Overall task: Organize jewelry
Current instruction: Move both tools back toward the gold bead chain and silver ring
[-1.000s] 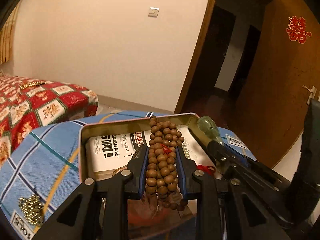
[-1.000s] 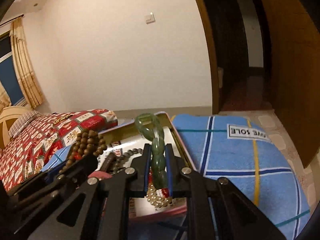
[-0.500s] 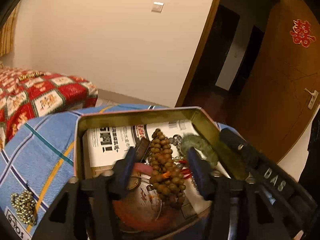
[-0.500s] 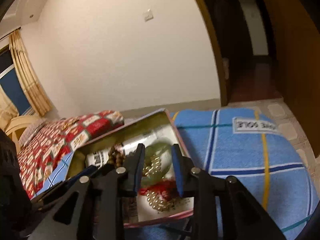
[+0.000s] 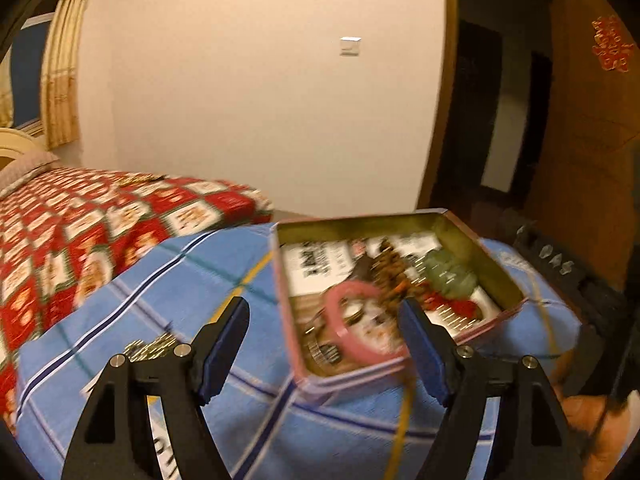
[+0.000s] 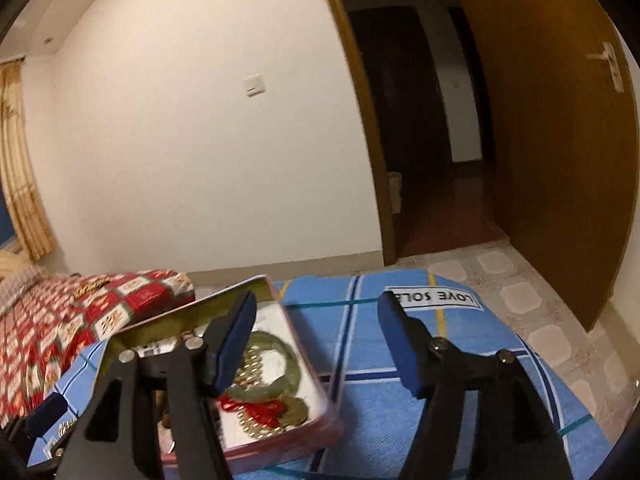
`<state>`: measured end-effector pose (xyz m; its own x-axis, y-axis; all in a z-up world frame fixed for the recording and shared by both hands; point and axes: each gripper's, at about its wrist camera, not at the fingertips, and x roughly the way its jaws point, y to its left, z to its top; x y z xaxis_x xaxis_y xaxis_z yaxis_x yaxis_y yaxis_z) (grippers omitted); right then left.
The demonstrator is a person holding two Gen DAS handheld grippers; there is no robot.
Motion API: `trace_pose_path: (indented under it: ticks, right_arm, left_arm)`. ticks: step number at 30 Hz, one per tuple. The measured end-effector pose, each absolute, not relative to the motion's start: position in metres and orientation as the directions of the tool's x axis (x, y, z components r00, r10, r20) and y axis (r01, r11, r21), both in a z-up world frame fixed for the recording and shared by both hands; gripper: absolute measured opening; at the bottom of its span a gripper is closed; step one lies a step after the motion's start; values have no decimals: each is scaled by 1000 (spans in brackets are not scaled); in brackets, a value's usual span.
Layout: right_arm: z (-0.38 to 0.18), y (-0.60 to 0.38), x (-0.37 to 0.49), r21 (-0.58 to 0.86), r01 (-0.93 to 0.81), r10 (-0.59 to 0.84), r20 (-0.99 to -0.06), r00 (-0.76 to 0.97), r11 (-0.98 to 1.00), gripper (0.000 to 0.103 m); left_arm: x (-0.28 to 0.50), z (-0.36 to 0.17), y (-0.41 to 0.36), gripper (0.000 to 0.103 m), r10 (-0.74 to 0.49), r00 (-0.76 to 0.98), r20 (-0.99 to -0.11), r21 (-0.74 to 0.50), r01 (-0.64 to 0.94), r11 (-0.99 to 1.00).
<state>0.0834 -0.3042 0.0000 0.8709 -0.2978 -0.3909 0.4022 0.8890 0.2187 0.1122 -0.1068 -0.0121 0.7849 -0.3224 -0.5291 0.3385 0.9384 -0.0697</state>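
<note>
Your left gripper [image 5: 322, 338] and right gripper [image 6: 316, 334] both hover released, holding nothing. The brown wooden bead strand [image 5: 394, 270] and green jade bracelet [image 6: 276, 364] lie inside the open rectangular pink-rimmed tin [image 5: 504, 276] on the blue plaid cushion [image 6: 460, 424].

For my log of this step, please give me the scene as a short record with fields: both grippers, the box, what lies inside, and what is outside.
left gripper: open, holds nothing
right gripper: open, holds nothing
tin box: open, on the blue checked cloth
inside the box: brown bead bracelet, green jade bracelet, pink bangle, red tassel
outside the box: gold bead chain on the cloth, to the left of the box
image quality: left view blurred
</note>
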Motion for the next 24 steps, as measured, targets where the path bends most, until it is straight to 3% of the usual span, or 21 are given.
trace_pose_path:
  ticks: [8, 17, 24]
  right_arm:
    - [0, -278, 74, 155, 377, -297, -381, 875, 913, 72]
    - [1, -256, 60, 115, 360, -291, -390, 874, 926, 72]
    - [-1, -244, 49, 138, 351, -269, -412, 871, 926, 72]
  left_arm:
    - [113, -20, -87, 77, -288, 765, -576, -108, 278, 955]
    - [92, -23, -94, 77, -275, 757, -593, -24, 325, 946]
    - [78, -26, -72, 77, -263, 737, -623, -36, 309, 951]
